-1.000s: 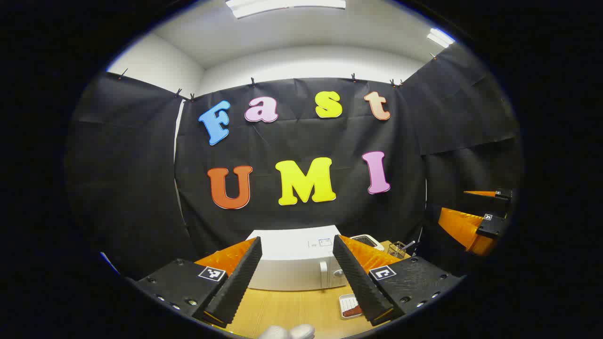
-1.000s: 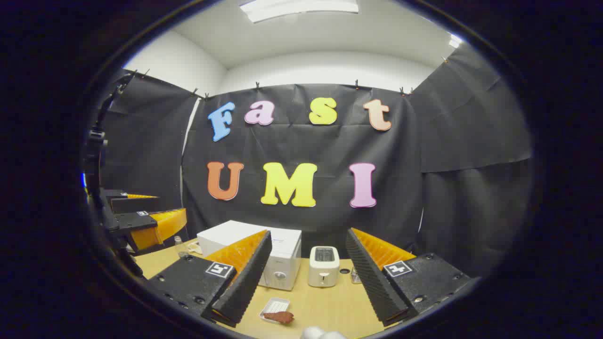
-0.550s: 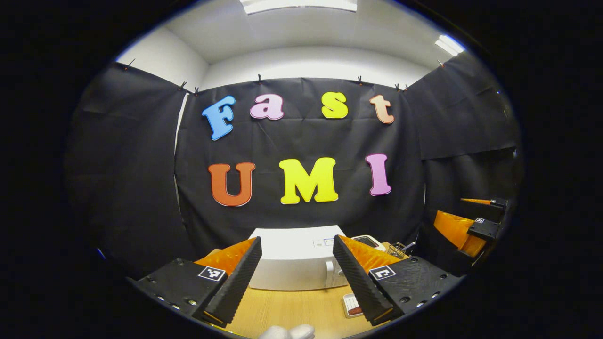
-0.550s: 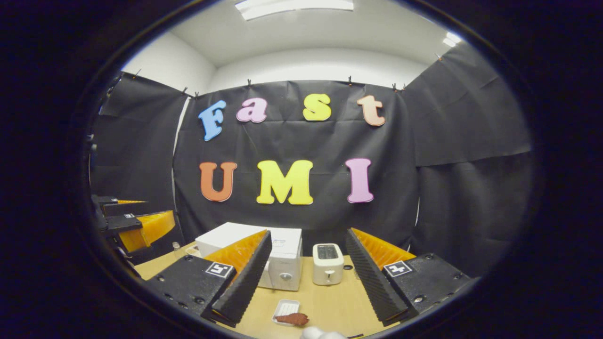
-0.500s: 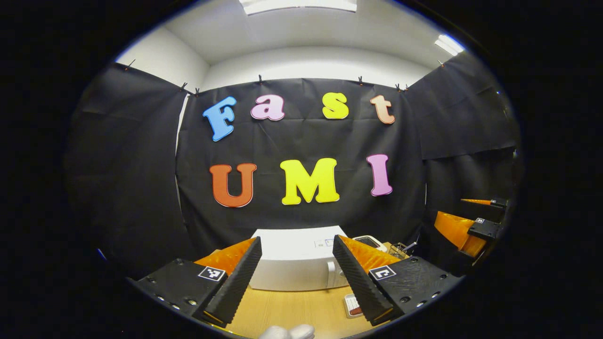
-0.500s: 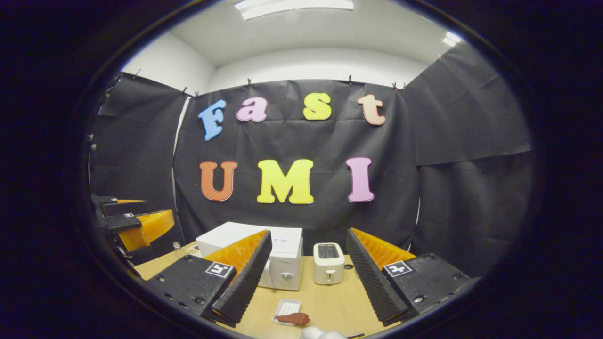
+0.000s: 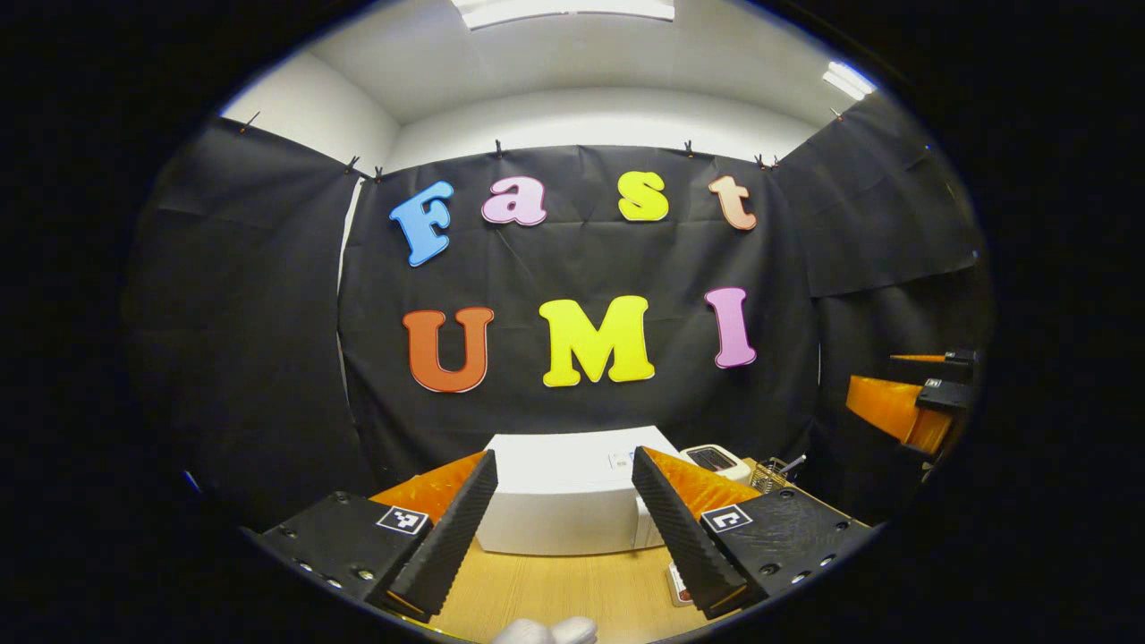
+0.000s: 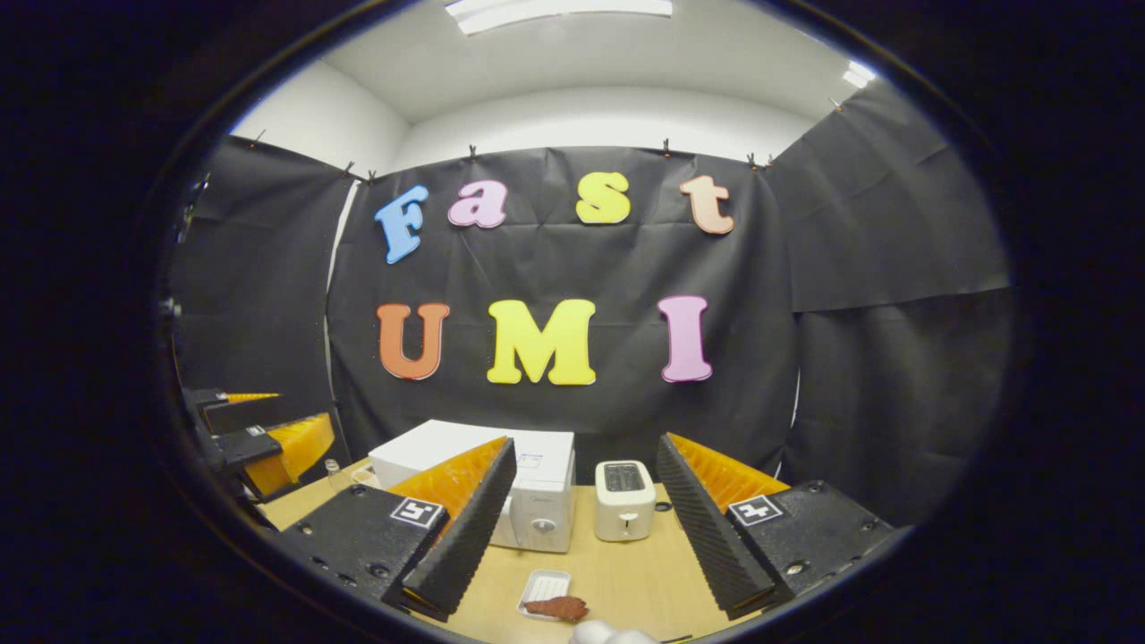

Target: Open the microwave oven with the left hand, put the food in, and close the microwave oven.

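Note:
A white microwave oven [image 7: 568, 492] [image 8: 528, 483] stands at the back of the wooden table [image 7: 555, 590], its door closed. In front of it a small white tray [image 8: 543, 588] lies flat, with a brown piece of food [image 8: 556, 608] at its near edge; in the left gripper view the tray [image 7: 676, 581] peeks out beside one finger. My left gripper [image 7: 564, 523] hovers open above the table, facing the microwave. My right gripper [image 8: 581, 519] is open too, with nothing between its fingers. The left gripper [image 8: 259, 429] also appears at the left edge of the right gripper view.
A white toaster [image 8: 623, 501] stands to the right of the microwave. A small wire rack [image 7: 774, 474] sits behind it at the table's far right. A small glass jar [image 8: 333, 474] stands left of the microwave. A gloved hand [image 7: 544, 631] shows at the bottom.
Both grippers drifted slightly; the left gripper view shifted left, so the tray slid behind its right finger. The other gripper rose at the right edge. Both stay open.

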